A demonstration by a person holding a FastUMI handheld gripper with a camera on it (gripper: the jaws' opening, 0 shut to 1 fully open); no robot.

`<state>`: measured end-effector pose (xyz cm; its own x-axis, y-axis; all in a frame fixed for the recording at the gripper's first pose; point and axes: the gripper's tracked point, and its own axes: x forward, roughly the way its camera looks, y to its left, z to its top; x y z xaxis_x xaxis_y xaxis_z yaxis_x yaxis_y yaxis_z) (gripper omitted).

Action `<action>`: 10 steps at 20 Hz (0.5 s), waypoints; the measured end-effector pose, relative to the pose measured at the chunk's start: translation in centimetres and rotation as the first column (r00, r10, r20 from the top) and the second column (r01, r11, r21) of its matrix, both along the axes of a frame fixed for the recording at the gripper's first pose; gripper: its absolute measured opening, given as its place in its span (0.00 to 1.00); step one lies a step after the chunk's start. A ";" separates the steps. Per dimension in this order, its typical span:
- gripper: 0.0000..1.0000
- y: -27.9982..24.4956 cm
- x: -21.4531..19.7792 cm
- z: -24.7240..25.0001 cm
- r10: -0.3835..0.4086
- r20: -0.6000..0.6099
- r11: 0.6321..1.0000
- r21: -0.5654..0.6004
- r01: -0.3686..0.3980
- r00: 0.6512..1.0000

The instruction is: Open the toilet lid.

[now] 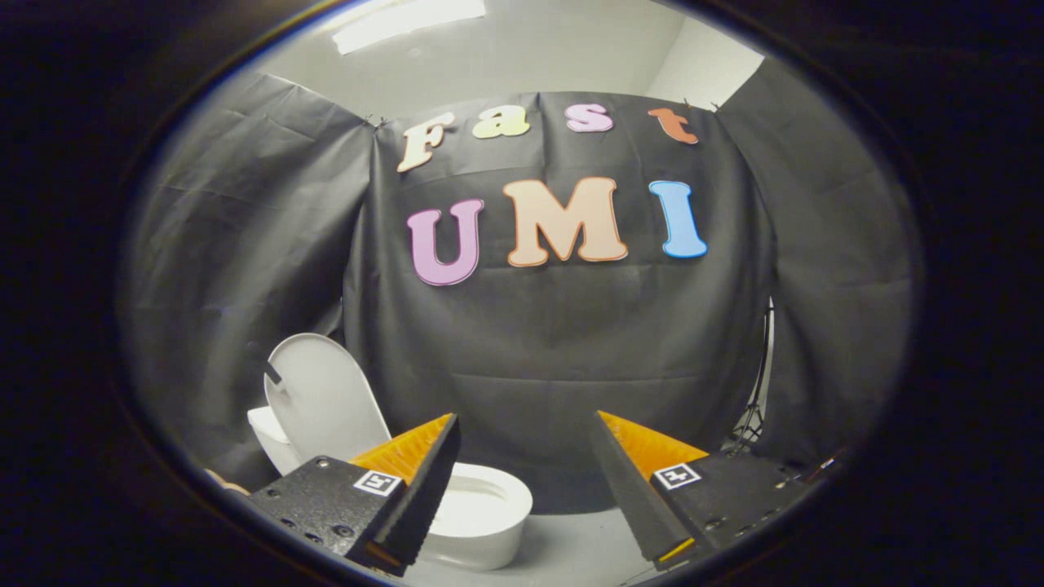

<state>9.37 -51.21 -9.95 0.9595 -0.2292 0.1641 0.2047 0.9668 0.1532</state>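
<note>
- Stood well beyond the left finger of the hand-held gripper (526,424): a white toilet (477,514) on a pale floor (571,554), small against the black cloth wall (571,342).
- Was already raised: the toilet lid (326,399), tilted back and leaning toward the cloth behind, its oval inner face turned to the fingers.
- Carried a small dark tab on its left rim, high up; could not tell what that was.
- Peeked out beside the lid's lower left edge: a bit of white tank (269,432).
- Lay exposed ahead of the left finger: the open seat and bowl, partly hidden by that finger's tip.
- Was spread wide, the hand-held gripper: fingers well apart, nothing between them, nothing touched by either.
- Showed only cloth wall and a strip of floor in the gap between the fingers.
- Stood beyond the right finger, at the cloth's right edge: thin dark legs of a stand (754,424), partly behind the drape.
- Rose above the cloth: a pale room wall and a bright ceiling light (408,20).
</note>
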 end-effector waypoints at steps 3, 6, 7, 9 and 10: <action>0.97 1.3 -0.7 -1.1 0.022 0.000 1.000 -0.014 -0.022 1.000; 0.94 1.0 -1.4 -1.5 -0.012 0.048 0.999 -0.043 0.014 0.999; 0.94 1.2 -1.6 -1.7 -0.004 0.075 0.999 -0.049 0.008 0.997; 0.94 2.0 -2.0 -1.9 0.019 0.154 0.999 -0.041 -0.013 0.988; 0.94 2.3 -2.2 -2.7 0.027 0.178 0.999 -0.041 -0.020 0.984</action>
<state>7.19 -48.92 -12.63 0.9189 -0.1968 0.3419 0.1544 0.9769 0.1475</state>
